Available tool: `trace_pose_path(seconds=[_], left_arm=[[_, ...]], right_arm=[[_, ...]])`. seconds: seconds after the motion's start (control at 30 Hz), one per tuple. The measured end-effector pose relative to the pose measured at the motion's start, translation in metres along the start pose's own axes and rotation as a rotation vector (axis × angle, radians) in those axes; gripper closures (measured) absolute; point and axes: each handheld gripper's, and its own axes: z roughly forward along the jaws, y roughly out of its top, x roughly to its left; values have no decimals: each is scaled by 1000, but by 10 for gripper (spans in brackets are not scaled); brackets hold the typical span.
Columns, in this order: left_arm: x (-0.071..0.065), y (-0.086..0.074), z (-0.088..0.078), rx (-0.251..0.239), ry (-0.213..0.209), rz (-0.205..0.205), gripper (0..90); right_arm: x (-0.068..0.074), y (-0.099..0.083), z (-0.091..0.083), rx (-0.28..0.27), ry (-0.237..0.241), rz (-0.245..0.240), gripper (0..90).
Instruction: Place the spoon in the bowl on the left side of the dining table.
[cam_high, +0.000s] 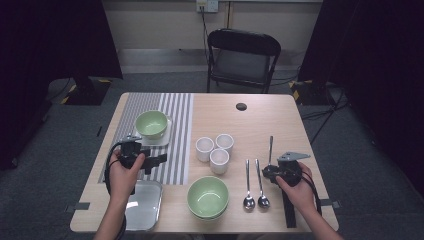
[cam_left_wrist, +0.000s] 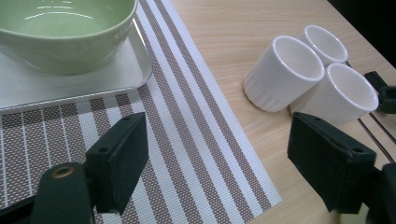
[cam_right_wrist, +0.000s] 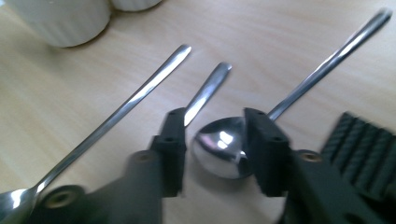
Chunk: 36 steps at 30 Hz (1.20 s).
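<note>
The desk (cam_high: 260, 125) is seen from above and from the person's side in the high view, looking forward and down, far enough back that the whole top and a chair (cam_high: 243, 57) beyond are taken in. The left gripper view is set low and close over the striped mat (cam_left_wrist: 196, 140), facing the three white cups (cam_left_wrist: 310, 72), which are shared with the high view. The right gripper view is held very near the spoons (cam_right_wrist: 224, 144), also seen from above.

No text, label, brand, number or sign can be read anywhere in these three views of the scene.
</note>
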Motion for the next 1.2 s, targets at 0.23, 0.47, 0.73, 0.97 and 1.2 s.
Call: trace_pose_path(seconds=[0.23,0.47,0.73,0.97,1.2], left_arm=[[0,0,0,1,-1,0,206],[0,0,1,3,-3,2,206],[0,0,1,4,0,3,206],[-1,0,2,6,-2,2,206],[-1,0,1,5,-3,7,206]], right_arm=[[-5,2,-8,-13,23,-5,498],[1,-5,1,20,0,-49,436],[-2,-7,3,20,-19,-39,580],[-1,-5,2,-2,-2,-36,704],[-3,-6,-3,-18,49,-24,876]])
